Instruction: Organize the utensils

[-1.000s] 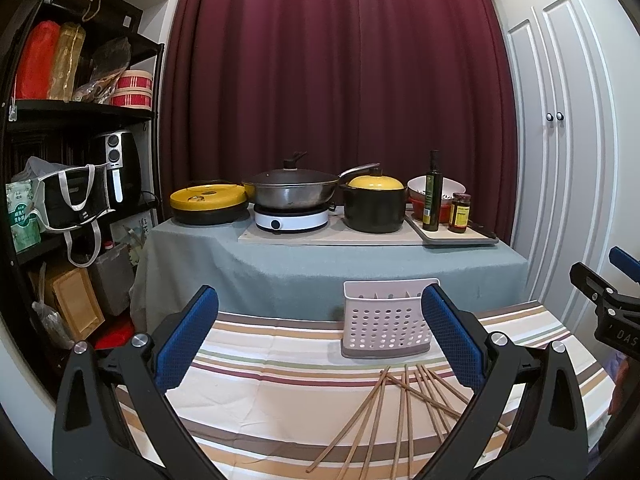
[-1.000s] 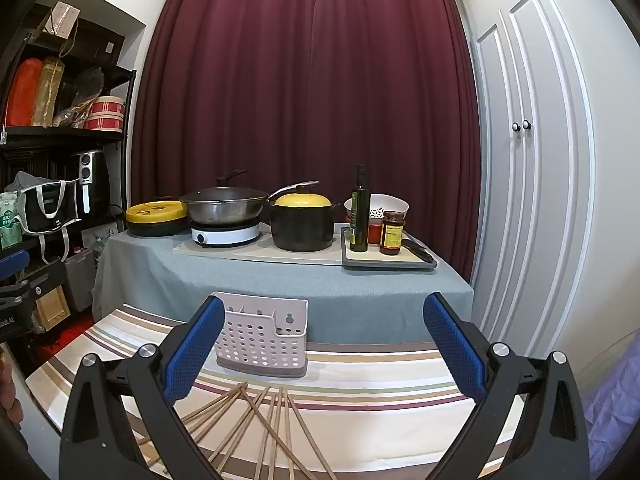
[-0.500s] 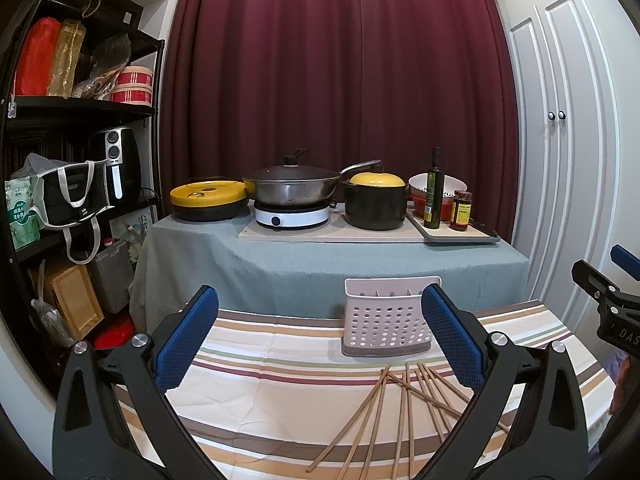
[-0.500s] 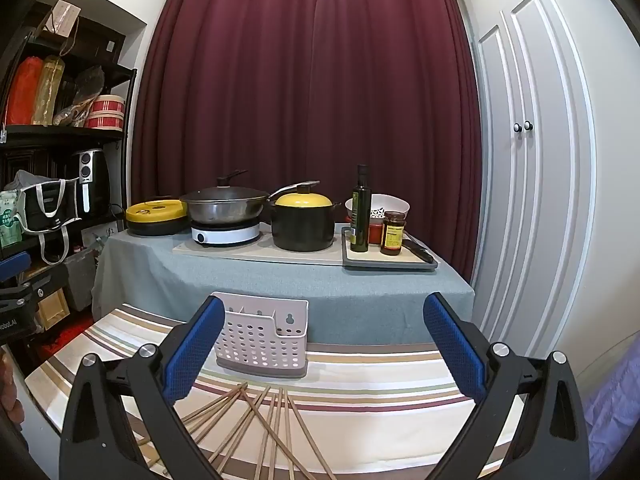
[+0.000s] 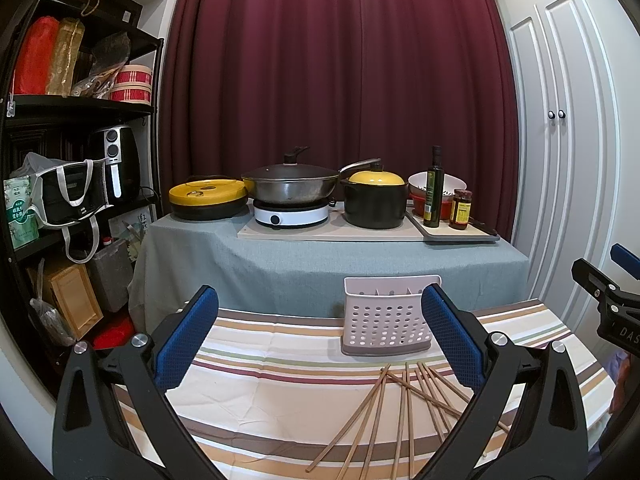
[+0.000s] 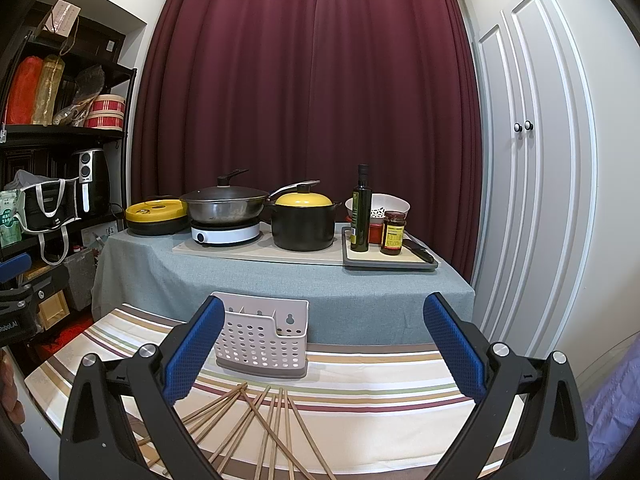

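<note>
Both claws are just hanging above the striped bench (image 5: pixel 280 360), nothing in them. The left claw (image 5: pixel 320 340) has its blue-padded fingers (image 5: pixel 188 336) spread wide, and the right claw (image 6: pixel 324 348) is spread the same way, pads well apart.

Landmark here is the perforated utensil caddy (image 5: pixel 388 320), sitting upright on the striped cloth at the far side of the bench. The wooden chopsticks (image 5: pixel 400 408) are lying loose right in front of the caddy, on the near side of it, fanned out and crossing each other in a messy pile. None of them are in the caddy as far as the views show; its compartments look empty from the top.

Behind the caddy there's a second bench with a grey cloth (image 6: pixel 280 280), carrying a wok (image 6: pixel 224 204) on a hob, a black pot with a yellow lid (image 6: pixel 304 220), an oil bottle (image 6: pixel 361 208) and a sauce jar (image 6: pixel 393 232). Left of the caddy, a black shelf unit (image 5: pixel 60 120) full of stuff.
</note>
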